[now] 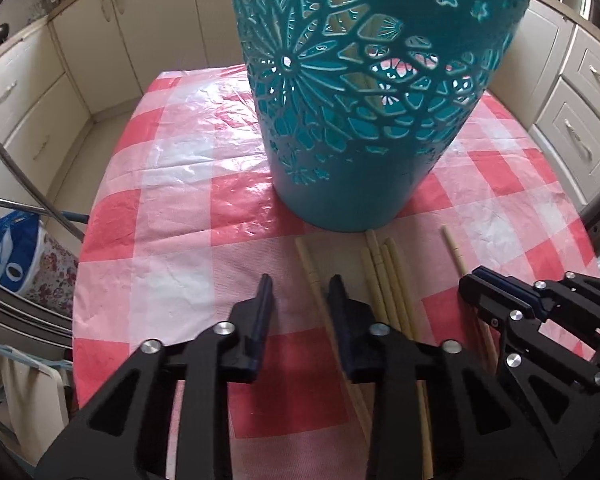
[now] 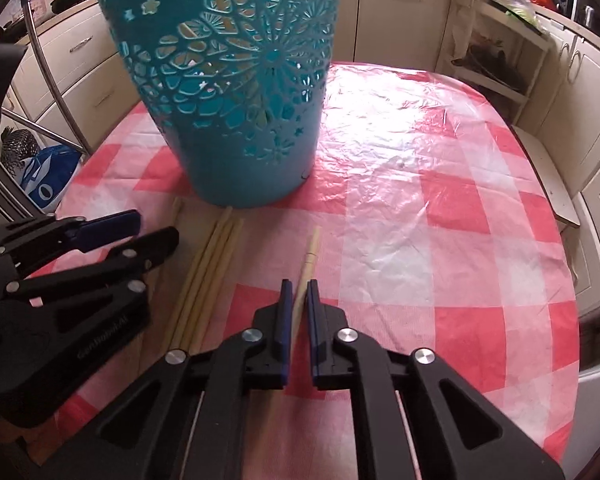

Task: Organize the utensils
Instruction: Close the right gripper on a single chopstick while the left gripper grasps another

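Note:
A tall teal cut-out holder (image 1: 364, 92) (image 2: 236, 92) stands on the checked tablecloth. Several pale wooden chopsticks lie in front of it. My left gripper (image 1: 300, 286) is open, low over the cloth, and one chopstick (image 1: 310, 272) runs between its fingers. A bundle of chopsticks (image 1: 384, 276) (image 2: 208, 264) lies just to its right. My right gripper (image 2: 298, 286) has its fingers closed in on a single chopstick (image 2: 310, 252) that lies apart on the right; it also shows in the left wrist view (image 1: 484, 280), with that chopstick's tip (image 1: 454, 250) ahead of it.
The oval table (image 2: 440, 208) has a red and white plastic cloth. Cream kitchen cabinets (image 1: 32, 92) surround it. A blue and white bag (image 1: 12, 252) and a metal rack stand off the left edge. The left gripper appears at the left of the right wrist view (image 2: 148, 226).

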